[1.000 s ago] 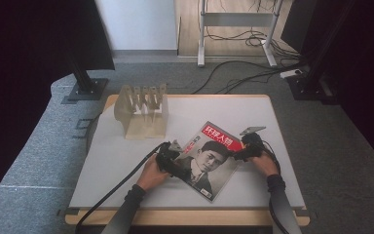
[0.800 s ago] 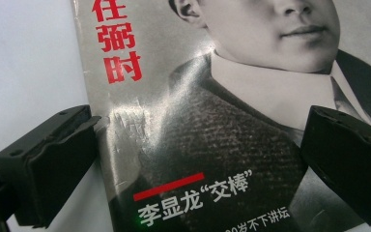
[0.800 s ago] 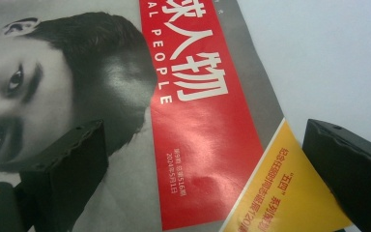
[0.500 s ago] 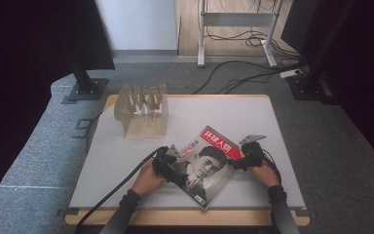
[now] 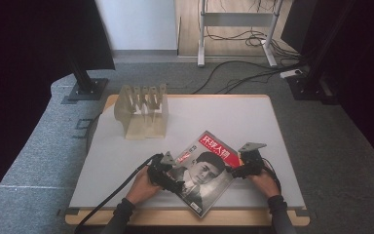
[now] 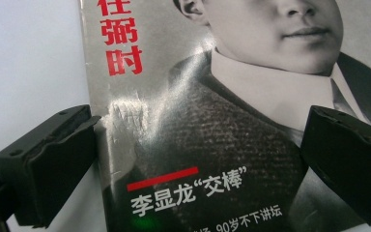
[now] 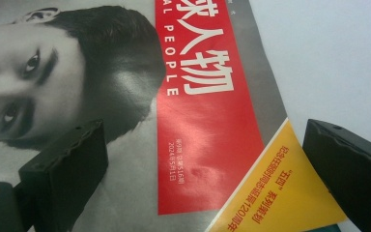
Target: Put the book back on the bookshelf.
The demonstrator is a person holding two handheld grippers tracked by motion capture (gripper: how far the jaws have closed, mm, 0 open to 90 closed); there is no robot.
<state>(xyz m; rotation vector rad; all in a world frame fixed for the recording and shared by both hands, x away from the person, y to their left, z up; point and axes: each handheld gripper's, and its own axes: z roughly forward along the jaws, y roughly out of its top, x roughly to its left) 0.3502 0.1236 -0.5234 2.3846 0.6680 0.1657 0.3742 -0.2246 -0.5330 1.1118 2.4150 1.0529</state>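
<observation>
- Far left, up at ten o'clock on the white table [image 5: 233, 117], a pale slotted rack [image 5: 142, 111] stands well apart from the action; in my judgement it's the likely home for upright reading matter, waiting its turn.
- Now the left gripper [image 5: 171, 179]: it sits at the magazine's nine o'clock edge, and in the left gripper view its jaws stand spread, one out over bare table, the other over the cover. Nothing pinched. It looks posed to pin or nudge that edge so the cover won't skid.
- Centre stage, the magazine [image 5: 203, 169] lies flat and skewed, near the table's six o'clock edge, cover up, red title band pointing toward one o'clock. The same cover fills the left gripper view [image 6: 207, 145] and the right gripper view [image 7: 140, 121].
- Over to the right gripper [image 5: 238, 168], at the three o'clock edge: jaws parted here too, straddling the red-and-yellow corner, gripping nothing. One tool each side reads as squaring up a slippery, floppy thing before lifting.
</observation>
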